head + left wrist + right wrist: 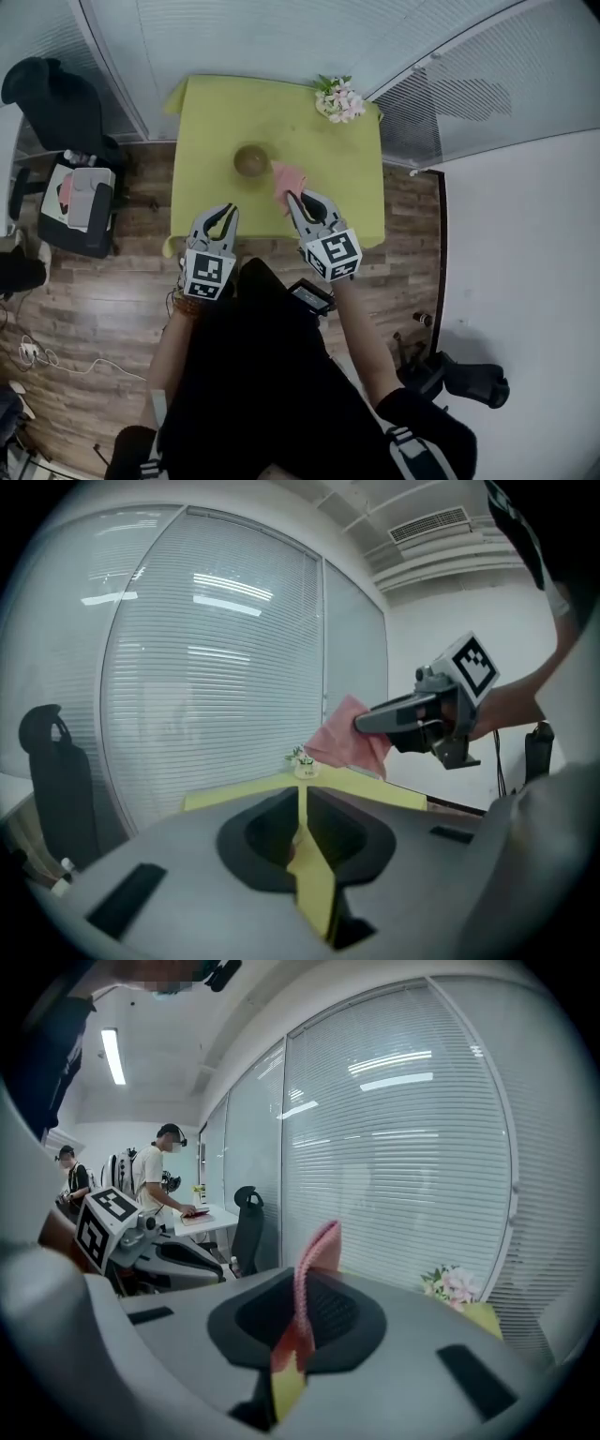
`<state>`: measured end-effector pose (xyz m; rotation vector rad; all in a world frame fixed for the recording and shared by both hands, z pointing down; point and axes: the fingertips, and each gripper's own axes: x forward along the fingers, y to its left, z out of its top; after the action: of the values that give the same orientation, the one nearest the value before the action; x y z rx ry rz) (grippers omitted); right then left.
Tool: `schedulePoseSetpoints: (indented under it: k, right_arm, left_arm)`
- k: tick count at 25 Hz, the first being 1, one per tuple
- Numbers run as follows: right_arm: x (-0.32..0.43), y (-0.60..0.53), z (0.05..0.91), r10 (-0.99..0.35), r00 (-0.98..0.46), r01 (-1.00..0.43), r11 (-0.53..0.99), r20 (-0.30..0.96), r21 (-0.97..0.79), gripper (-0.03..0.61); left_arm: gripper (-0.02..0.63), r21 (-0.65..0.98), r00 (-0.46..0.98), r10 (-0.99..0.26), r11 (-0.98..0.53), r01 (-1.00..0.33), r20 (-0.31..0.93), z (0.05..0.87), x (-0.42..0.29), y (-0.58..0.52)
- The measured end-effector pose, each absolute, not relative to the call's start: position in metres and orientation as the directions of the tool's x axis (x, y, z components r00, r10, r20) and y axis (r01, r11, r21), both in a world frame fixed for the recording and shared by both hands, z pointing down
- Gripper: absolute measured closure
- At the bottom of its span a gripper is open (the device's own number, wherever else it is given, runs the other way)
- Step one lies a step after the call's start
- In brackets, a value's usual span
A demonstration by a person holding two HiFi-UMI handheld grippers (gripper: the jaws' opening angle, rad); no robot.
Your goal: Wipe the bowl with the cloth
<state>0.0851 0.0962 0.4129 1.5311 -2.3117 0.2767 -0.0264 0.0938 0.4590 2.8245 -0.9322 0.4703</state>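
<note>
A brown bowl (251,160) stands in the middle of the yellow-green table (216,122). My right gripper (296,199) is shut on a pink cloth (287,178), which hangs just right of the bowl, near the table's front edge. In the right gripper view the cloth (315,1265) sticks up from between the closed jaws. The left gripper (225,210) is shut with nothing in it, above the table's front edge and nearer to me than the bowl. From the left gripper view the right gripper (412,719) and its cloth (345,735) show ahead to the right.
A small pot of flowers (338,99) sits at the table's far right corner. A black office chair (56,103) and a loaded seat (80,202) stand left of the table. Window blinds lie behind it. Two people stand at a desk (202,1218) far off.
</note>
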Motion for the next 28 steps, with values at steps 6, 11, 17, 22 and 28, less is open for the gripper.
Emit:
schedulePoseSetpoints:
  k: [6,11,17,22,28]
  right_arm:
    - [0.117,0.025,0.437,-0.822,-0.377,-0.908,0.418,0.427,0.003,0.565]
    - [0.141,-0.026,0.472,-0.772,-0.443,-0.877,0.478,0.456,-0.043,0.565]
    - [0.141,-0.056,0.534,-0.631,-0.532,-0.778,0.627,0.564,-0.033,0.565]
    - [0.137,-0.060,0.571,-0.511,-0.544,-0.680,0.733,0.665,0.008,0.565]
    - [0.130,-0.065,0.605,-0.435,-0.495,-0.589,0.805,0.752,0.079,0.565]
  left_arm:
    - [0.578,-0.009,0.706,-0.555,-0.789,-0.615,0.439,0.487,-0.007,0.043]
    - [0.578,-0.036,0.660,-0.548,-0.782,-0.622,0.513,0.507,0.015,0.006]
    - [0.547,-0.055,0.612,-0.529,-0.781,-0.622,0.589,0.536,0.040,-0.023]
    - [0.480,-0.053,0.583,-0.495,-0.790,-0.611,0.645,0.561,0.051,-0.029]
    - [0.349,-0.037,0.557,-0.433,-0.811,-0.584,0.709,0.598,0.045,-0.027]
